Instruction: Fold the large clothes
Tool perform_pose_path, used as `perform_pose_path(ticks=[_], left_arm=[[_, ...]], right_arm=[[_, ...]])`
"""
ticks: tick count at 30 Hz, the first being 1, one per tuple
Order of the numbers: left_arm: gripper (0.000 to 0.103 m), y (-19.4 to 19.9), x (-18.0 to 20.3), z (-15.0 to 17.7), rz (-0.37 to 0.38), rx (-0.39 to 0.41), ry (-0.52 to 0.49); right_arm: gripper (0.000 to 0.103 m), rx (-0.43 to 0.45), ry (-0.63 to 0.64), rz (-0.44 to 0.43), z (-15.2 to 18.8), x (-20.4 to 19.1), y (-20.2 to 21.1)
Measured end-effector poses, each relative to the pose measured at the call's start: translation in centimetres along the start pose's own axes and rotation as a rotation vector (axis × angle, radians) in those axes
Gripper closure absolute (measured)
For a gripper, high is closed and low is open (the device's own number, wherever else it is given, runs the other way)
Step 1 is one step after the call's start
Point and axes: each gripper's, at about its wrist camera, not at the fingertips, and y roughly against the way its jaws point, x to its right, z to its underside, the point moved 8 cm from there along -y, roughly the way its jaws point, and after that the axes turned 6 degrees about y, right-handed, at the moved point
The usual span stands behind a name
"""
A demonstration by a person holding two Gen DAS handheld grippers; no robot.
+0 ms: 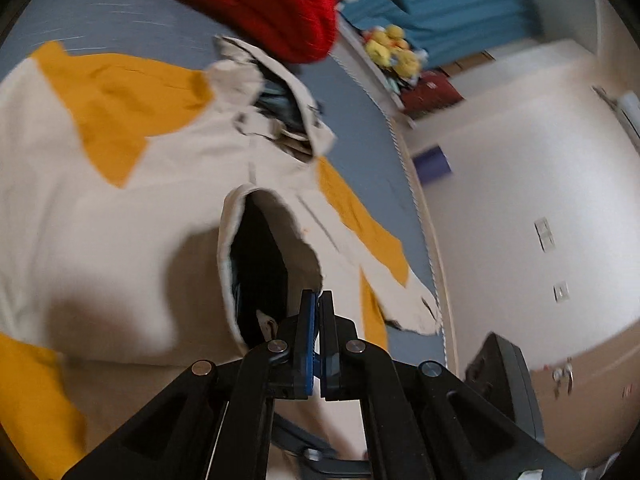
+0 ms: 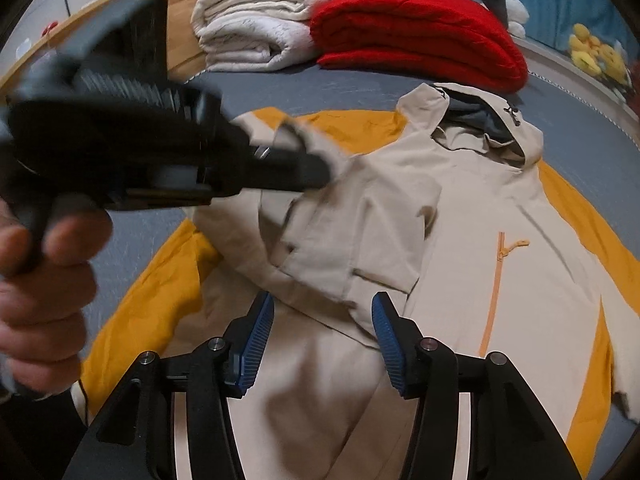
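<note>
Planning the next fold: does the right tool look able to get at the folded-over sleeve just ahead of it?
Probably yes. The right tool is open above the jacket, the sleeve lies just ahead, uncovered. The left tool hangs farther up, seemingly out of the way.

Red blanket (image 2: 416, 36), white towels (image 2: 248, 28), yellow toys (image 1: 390, 46)

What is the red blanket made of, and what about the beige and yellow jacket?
Red blanket: looks like soft knit or fleece, matte, with faint ribbed lines and plump folds. Jacket: seems a thin, smooth woven synthetic, like a windbreaker; it creases crisply. Hard to be certain.
</note>
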Motion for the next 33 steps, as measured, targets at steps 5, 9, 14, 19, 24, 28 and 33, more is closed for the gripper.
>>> perform_pose_path(ticks=[5, 9, 14, 19, 24, 28, 33], left_arm=[[0.103, -1.0, 1.3, 0.5, 0.004, -0.027, -0.033], [0.099, 0.8, 0.6, -0.8, 0.002, 0.038, -0.027], [0.099, 5.7, -2.2, -4.4, -0.202, 0.257, -0.032], [0.099, 9.5, -5.2, -6.3, -0.445, 0.407, -0.047], [0.099, 8.1, -7.9, -5.9, -0.522, 0.337, -0.023], [0.098, 4.6, -10.6, -4.4, -0.63, 0.183, -0.022], [0.085, 2.3, -14.2, -2.3, -0.757, 0.051, -0.015]], right_arm=[[0.051, 0.023, 0.0, 0.055, -0.3, 0.7, 0.2], [0.083, 0.072, -0.093, 0.177, -0.7, 3.9, 1.5], [0.089, 0.09, -0.36, 0.273, 0.4, 11.7, 3.0], [0.09, 0.094, -0.597, 0.346, 3.4, 20.5, 5.1], [0.091, 0.111, -0.72, 0.354, 5.8, 25.9, 6.7], [0.087, 0.068, -0.786, 0.31, 7.6, 28.0, 6.2], [0.078, 0.057, -0.888, 0.352, 9.8, 30.2, 6.6]])
